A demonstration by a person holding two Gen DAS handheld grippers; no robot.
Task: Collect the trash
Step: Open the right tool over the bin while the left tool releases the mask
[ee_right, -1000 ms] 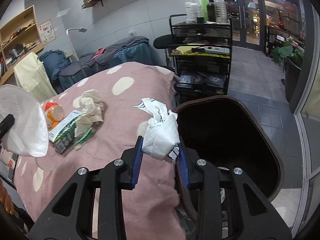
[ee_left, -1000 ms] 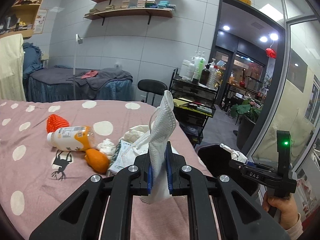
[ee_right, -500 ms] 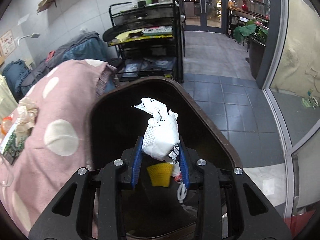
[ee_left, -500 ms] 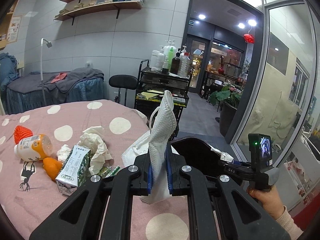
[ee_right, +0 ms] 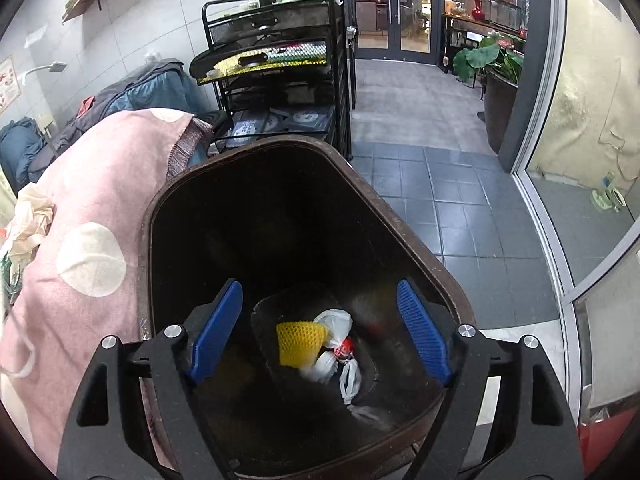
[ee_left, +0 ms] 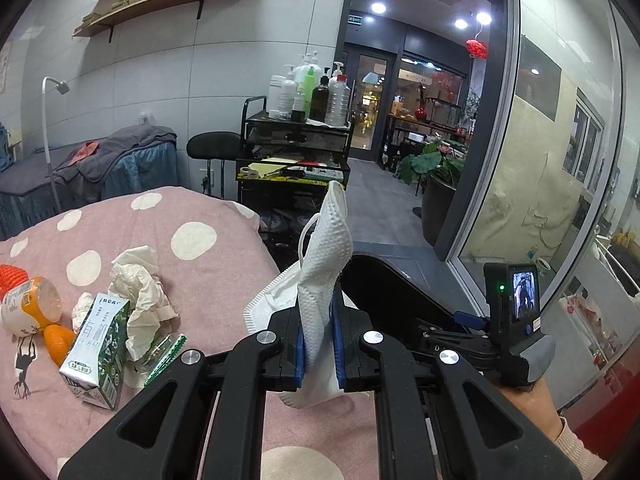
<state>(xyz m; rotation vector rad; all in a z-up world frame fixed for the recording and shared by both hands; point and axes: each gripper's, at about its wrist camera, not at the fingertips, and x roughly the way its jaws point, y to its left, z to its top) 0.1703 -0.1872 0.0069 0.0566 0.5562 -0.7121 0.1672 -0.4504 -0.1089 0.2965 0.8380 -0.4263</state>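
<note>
My left gripper (ee_left: 318,344) is shut on a white face mask (ee_left: 324,264) that stands up between its blue pads, above the pink dotted bed cover (ee_left: 208,272) near the bed's right edge. My right gripper (ee_right: 320,332) is open and empty, held over the mouth of the dark brown trash bin (ee_right: 160,208). At the bin's bottom lie a white plastic bag (ee_right: 334,348) and a yellow foam net (ee_right: 300,342). The right gripper's handle and screen (ee_left: 516,320) show in the left wrist view, with the bin's rim (ee_left: 396,280) behind it.
On the bed lie a green milk carton (ee_left: 98,348), crumpled tissues (ee_left: 140,284), an orange (ee_left: 58,342), a drink bottle (ee_left: 30,310) and a small green wrapper (ee_left: 166,354). A black trolley with bottles (ee_right: 280,60) stands behind the bin. A glass wall (ee_right: 580,160) is at the right.
My right gripper opened over the bin and the white bag dropped to the bin's bottom. My left gripper moved right with the mask toward the bed's edge.
</note>
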